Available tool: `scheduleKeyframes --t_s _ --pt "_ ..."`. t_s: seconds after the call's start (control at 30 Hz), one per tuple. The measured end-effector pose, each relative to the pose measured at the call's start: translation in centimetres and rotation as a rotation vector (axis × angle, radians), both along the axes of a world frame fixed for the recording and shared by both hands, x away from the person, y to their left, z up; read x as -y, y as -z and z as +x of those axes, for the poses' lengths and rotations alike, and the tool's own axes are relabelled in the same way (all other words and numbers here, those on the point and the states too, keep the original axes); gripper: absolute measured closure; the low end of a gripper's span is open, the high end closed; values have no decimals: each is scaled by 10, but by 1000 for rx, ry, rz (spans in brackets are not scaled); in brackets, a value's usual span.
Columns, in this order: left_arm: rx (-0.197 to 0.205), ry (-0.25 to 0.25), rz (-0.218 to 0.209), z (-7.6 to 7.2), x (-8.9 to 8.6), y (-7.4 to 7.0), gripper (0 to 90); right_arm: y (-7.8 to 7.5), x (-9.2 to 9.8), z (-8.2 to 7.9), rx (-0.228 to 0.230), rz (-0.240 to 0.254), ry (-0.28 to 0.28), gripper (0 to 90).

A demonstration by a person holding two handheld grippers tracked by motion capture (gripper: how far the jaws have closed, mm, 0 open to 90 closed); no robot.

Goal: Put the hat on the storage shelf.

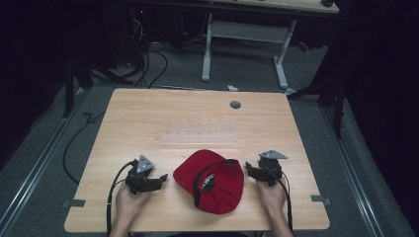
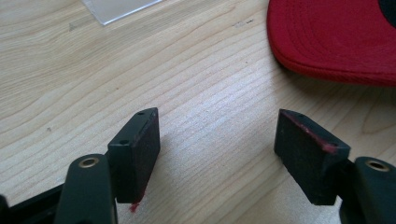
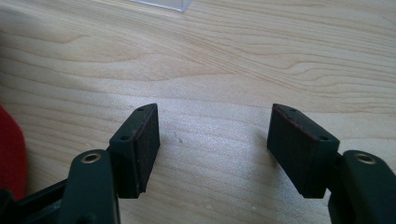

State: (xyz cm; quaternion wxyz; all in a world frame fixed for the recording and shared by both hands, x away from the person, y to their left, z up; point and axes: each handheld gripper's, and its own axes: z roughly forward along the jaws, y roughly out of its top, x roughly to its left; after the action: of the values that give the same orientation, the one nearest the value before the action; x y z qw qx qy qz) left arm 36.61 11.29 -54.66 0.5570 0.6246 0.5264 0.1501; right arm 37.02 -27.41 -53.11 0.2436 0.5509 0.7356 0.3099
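A red cap with a black inner band lies upside down on the wooden table, near the front edge, between the two hands. My left gripper rests just left of the cap, its jaws open and empty over bare wood; the left gripper view has the cap's red brim at the upper right, beyond the gripper. My right gripper sits just right of the cap, open with nothing between its pads. A sliver of the red cap is at the left edge of the right gripper view.
A clear plastic sheet lies flat at the table's middle, behind the cap. A grey round cable cap sits near the far edge. Beyond the table stand a white desk frame and floor cables.
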Motion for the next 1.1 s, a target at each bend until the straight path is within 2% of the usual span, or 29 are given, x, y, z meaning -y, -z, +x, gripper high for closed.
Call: scheduleKeyframes --t_s 0.83,1.0,1.1 --pt "-3 -15 2 0 0 0 297 0 0 0 5 2 2 389" --pt "-4 -16 2 0 0 0 295 0 0 0 6 5 -3 424" --pt "-3 -17 2 0 0 0 294 -1 -2 -1 22 -11 -15 432"
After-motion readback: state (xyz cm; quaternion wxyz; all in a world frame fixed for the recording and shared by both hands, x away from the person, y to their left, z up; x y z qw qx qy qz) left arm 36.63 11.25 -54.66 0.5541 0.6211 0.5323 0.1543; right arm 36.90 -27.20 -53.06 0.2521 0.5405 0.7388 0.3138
